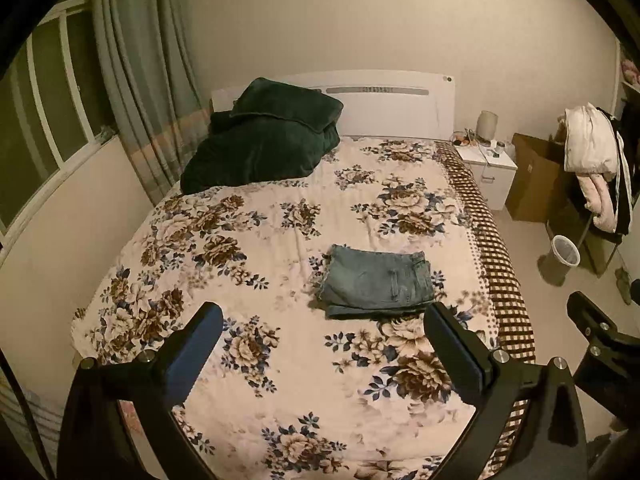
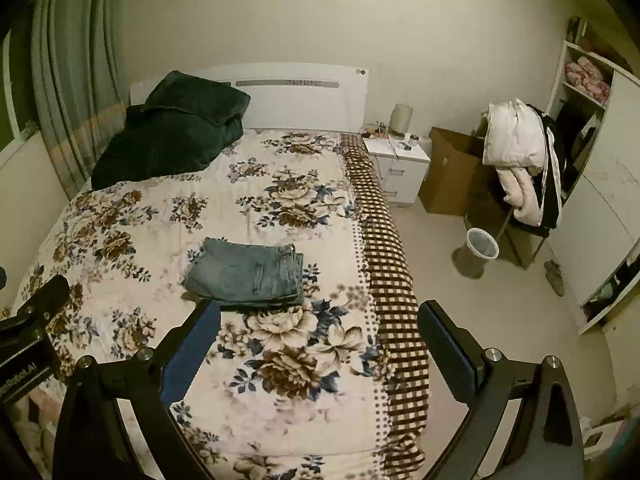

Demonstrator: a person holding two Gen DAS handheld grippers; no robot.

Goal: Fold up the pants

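Note:
A pair of blue jeans (image 1: 376,282) lies folded into a compact rectangle on the floral bedspread (image 1: 248,264), toward the bed's right side; it also shows in the right wrist view (image 2: 246,274). My left gripper (image 1: 324,320) is open and empty, held above the bed's near end, short of the jeans. My right gripper (image 2: 320,320) is open and empty, held to the right of the left one, over the bed's right edge. Neither touches the jeans.
A dark green blanket (image 1: 264,140) is piled at the headboard. A white nightstand (image 2: 400,168), a cardboard box (image 2: 452,172), a bin (image 2: 480,250) and a chair draped with clothes (image 2: 520,160) stand on the floor right of the bed.

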